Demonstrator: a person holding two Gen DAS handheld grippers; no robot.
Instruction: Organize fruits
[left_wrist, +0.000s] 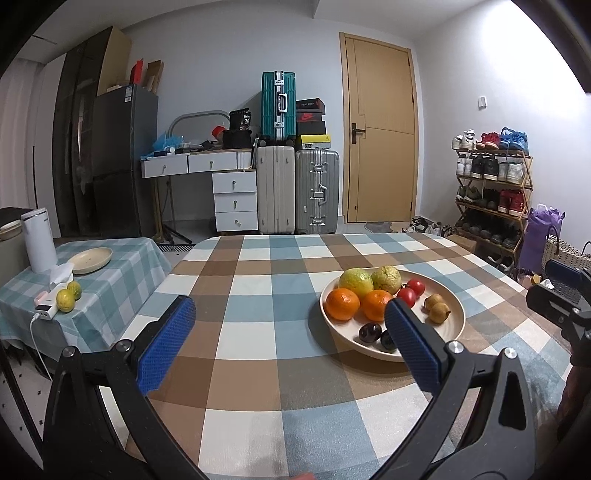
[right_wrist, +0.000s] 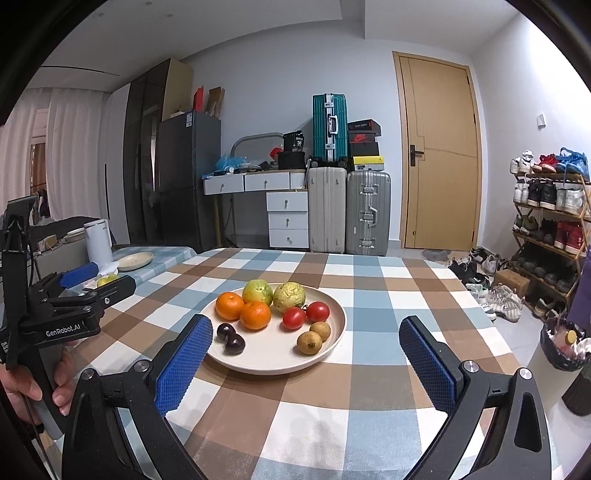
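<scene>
I hold both tools — left tool (left_wrist: 290, 325), right tool (right_wrist: 306, 343) — spread wide, empty, facing the plate (right_wrist: 332, 343) where fruits sit paired by kind.

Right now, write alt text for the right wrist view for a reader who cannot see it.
A cream plate on a checked tablecloth holds two oranges, two green guavas, two tomatoes, two dark plums and two small brown fruits. The open right tongs frame it, empty; the left tongs sit at left.
</scene>
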